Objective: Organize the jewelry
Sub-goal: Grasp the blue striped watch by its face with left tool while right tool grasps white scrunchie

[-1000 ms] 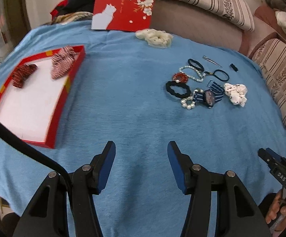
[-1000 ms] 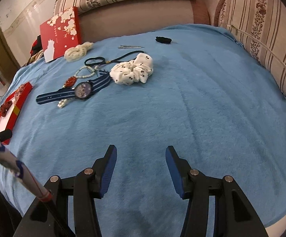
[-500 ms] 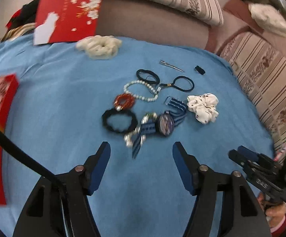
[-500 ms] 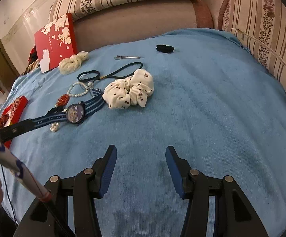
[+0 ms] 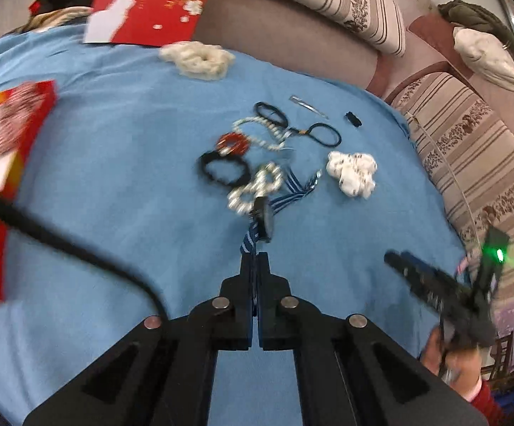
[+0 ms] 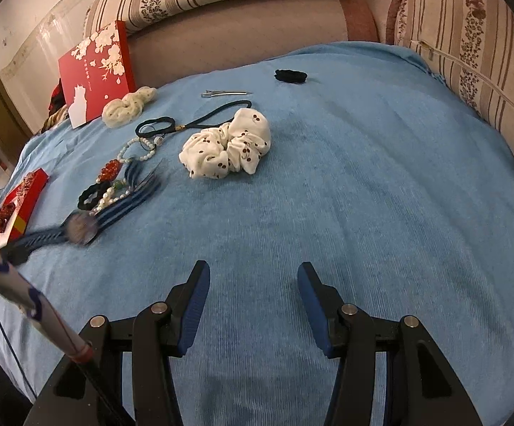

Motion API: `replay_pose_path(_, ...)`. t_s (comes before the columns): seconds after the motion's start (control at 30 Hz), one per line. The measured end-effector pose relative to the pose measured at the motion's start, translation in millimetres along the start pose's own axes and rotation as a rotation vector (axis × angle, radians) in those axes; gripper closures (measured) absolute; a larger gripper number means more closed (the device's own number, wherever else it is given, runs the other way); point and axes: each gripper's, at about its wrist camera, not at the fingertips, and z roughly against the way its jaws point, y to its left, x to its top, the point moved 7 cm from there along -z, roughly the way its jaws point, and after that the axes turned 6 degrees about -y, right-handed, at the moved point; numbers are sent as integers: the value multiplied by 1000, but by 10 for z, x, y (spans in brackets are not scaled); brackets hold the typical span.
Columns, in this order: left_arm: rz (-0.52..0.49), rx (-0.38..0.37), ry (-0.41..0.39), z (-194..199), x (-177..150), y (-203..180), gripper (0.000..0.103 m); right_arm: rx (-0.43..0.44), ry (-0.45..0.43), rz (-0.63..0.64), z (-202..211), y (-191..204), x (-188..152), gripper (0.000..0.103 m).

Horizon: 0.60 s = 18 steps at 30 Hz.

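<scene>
My left gripper (image 5: 257, 257) is shut on the strap end of a blue striped watch (image 5: 265, 218) and lifts it off the blue cloth; the watch also shows in the right wrist view (image 6: 79, 230), blurred. Beside it lie a pearl bracelet (image 5: 255, 188), a black hair tie (image 5: 223, 170), a red bead bracelet (image 5: 232, 143) and a white dotted scrunchie (image 6: 226, 151). A red tray (image 5: 12, 163) with hair clips lies at the left. My right gripper (image 6: 253, 294) is open and empty above bare cloth.
A red gift-box lid (image 6: 95, 71) leans on the sofa back, with a cream scrunchie (image 6: 129, 106) in front of it. A metal clip (image 6: 225, 94), a black cord loop (image 6: 193, 124) and a small black item (image 6: 290, 76) lie farther back. Striped cushions border the right.
My left gripper has moved forward to the jewelry pile and shut on the watch strap, which now lifts off the cloth. My right gripper stays open and has moved little.
</scene>
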Motion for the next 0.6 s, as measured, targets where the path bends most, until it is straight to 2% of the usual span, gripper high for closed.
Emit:
replay_pose_path(0.1,17,76,-2,269,-226,321,102,14,10,-14,24,11,-74,48)
replay_pose_path(0.27,74,192,9,467,-424,882,101,22,16,-8,52,98,-114,48)
replay_pose_path(0.33,74,224,-14,564,-420,997,91,26,9,-3,86,130,-101,48)
replay_pose_path(0.4,58,227,-52,682,-390,1020,77,26,1,2,112,153,-78,47)
replay_pose_path(0.43,36,211,-73,729,-361,975,73,29,0,4,117,164,-67,46)
replay_pose_path(0.5,-17,179,-93,735,-305,837,58,31,2,6,94,178,-40,44)
replay_pose_path(0.6,-126,133,-96,571,-226,529,49,37,6,12,41,212,29,43)
